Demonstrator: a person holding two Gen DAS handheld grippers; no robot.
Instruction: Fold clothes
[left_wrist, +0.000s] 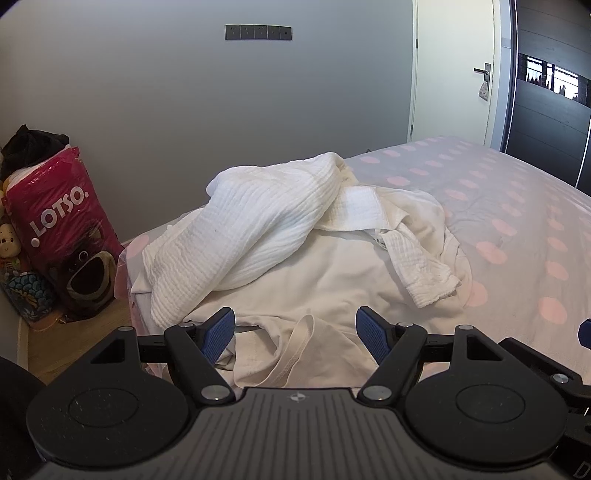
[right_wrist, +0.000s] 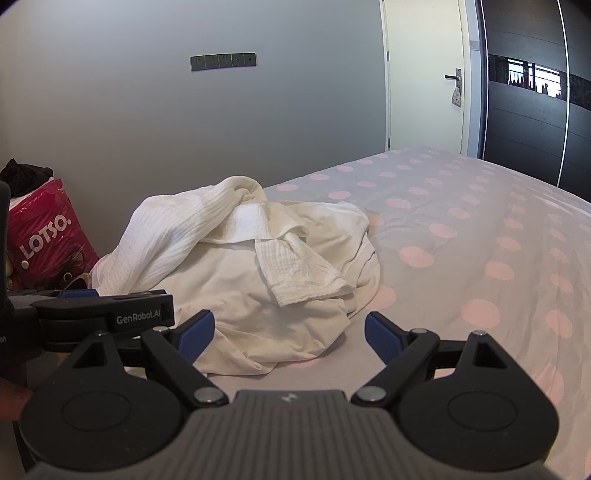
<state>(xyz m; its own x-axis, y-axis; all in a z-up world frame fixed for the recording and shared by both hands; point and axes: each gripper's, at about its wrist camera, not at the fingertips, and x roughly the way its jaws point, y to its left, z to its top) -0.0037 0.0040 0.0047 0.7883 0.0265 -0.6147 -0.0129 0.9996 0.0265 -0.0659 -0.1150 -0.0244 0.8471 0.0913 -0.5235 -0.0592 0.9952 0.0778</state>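
- My left tool (left_wrist: 295, 334) hangs low over the near edge of the clothes, its 2 blue pads (left_wrist: 220, 334) spread wide with nothing between them.
- My right tool (right_wrist: 289, 338) is spread just as wide and empty, hovering above the bed (right_wrist: 461, 236) at the right edge of the heap.
- In the right wrist view my left tool (right_wrist: 107, 314) shows at the left, just beside the right one.
- The clothes lie in 1 loose pile on the bed's left part, near the corner by the grey wall (left_wrist: 184, 92).
- On top is a white ribbed garment (left_wrist: 236, 232), crumpled, with a strip (left_wrist: 417, 269) trailing to the right.
- Under it lies a cream shirt (left_wrist: 325, 273), wrinkled; its stitched hem (left_wrist: 295, 350) curls up between my left pads without touching them.
- From the right wrist the ribbed garment (right_wrist: 173, 236) sits on the pile's left and the cream shirt (right_wrist: 236, 295) spreads toward me, its edge near my left pad.
- The sheet is grey with pink dots and bare to the right of the pile.
- A pink bag (left_wrist: 62, 229) printed "LOTSO." stands on the floor by the wall, left of the bed, with dark cloth on top.
- A closed door (left_wrist: 454, 74) and a dark wardrobe (left_wrist: 546, 122) stand beyond the bed.
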